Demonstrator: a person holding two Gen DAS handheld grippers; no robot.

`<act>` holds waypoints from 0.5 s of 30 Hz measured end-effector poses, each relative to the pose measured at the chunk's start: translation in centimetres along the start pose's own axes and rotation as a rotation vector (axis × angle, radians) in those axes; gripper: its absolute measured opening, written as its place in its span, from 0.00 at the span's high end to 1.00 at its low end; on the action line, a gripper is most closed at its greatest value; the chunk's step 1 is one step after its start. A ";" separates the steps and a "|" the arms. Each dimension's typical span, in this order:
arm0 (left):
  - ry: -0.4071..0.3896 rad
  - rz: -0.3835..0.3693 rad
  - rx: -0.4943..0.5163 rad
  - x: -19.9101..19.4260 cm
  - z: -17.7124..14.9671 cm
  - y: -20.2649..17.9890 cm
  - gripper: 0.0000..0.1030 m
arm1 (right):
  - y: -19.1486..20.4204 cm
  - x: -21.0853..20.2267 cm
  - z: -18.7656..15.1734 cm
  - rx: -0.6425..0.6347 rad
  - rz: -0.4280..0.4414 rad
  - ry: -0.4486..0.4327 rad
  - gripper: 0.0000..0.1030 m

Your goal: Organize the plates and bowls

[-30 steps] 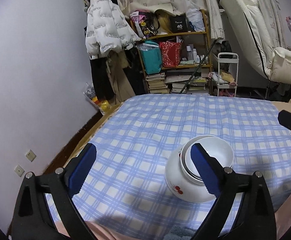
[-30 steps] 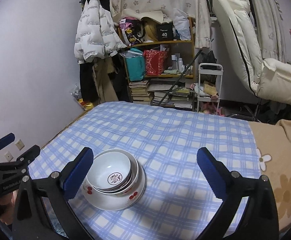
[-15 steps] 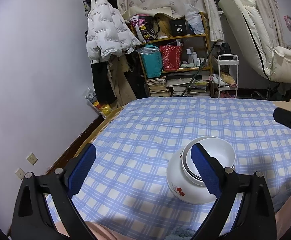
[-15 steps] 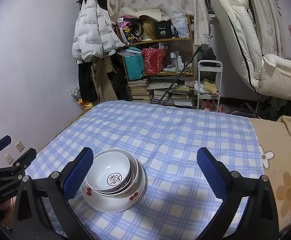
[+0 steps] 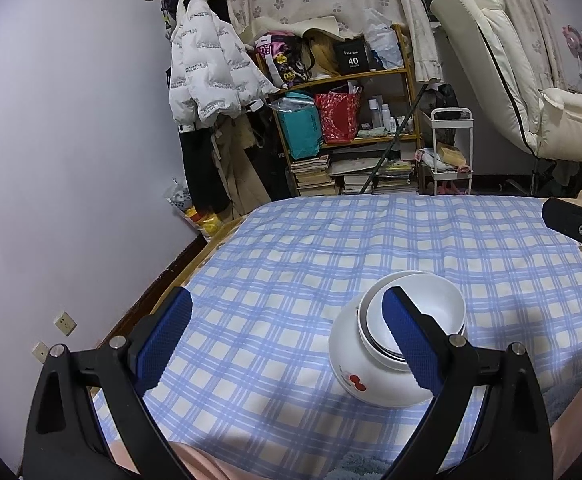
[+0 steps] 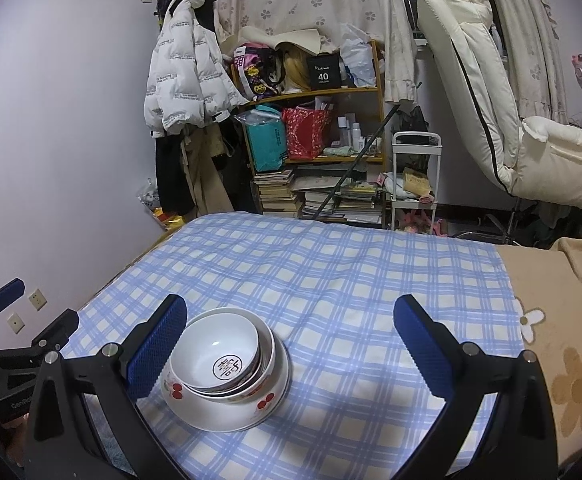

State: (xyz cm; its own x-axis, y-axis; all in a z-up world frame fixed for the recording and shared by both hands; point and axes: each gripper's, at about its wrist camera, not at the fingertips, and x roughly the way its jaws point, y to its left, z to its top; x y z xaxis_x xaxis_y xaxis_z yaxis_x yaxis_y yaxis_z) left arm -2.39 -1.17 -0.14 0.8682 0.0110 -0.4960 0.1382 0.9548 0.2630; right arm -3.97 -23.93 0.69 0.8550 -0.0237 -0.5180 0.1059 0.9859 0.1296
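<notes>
On the checked cloth [image 6: 331, 280], round glazed bowls [image 6: 227, 372] sit nested; both grippers [image 5: 287, 340] [image 6: 291, 344] gape, holding nothing.

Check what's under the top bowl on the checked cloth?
The top bowl sits nested in a second bowl, and both rest in a cherry-print dish. Only the second bowl's rim shows; its inside and the dish's centre are covered.

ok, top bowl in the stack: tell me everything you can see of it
The top bowl is white, glossy, ceramic-looking, with a dark circular mark with a character on its inside bottom and a dark band outside under the rim. It sits upright, slightly tilted, nested in a second bowl, and both rest in a wide white dish with red cherry prints on the blue checked cloth. Neither gripper touches it.
</notes>
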 end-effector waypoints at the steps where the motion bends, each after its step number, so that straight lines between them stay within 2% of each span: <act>1: -0.003 0.004 0.004 0.0 0.0 -0.2 0.08 | 0.0 0.0 0.0 0.000 0.001 0.001 0.00; 15: -0.028 0.039 -0.003 -0.4 0.0 0.2 0.08 | 0.1 0.0 0.0 0.000 -0.001 0.000 0.00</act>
State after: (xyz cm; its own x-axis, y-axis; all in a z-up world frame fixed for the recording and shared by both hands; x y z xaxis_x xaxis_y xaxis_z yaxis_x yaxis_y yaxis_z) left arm -2.69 -1.00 0.09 0.8860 0.0401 -0.4619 0.1023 0.9548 0.2792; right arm -3.95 -23.83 0.70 0.8547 -0.0250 -0.5186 0.1069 0.9859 0.1286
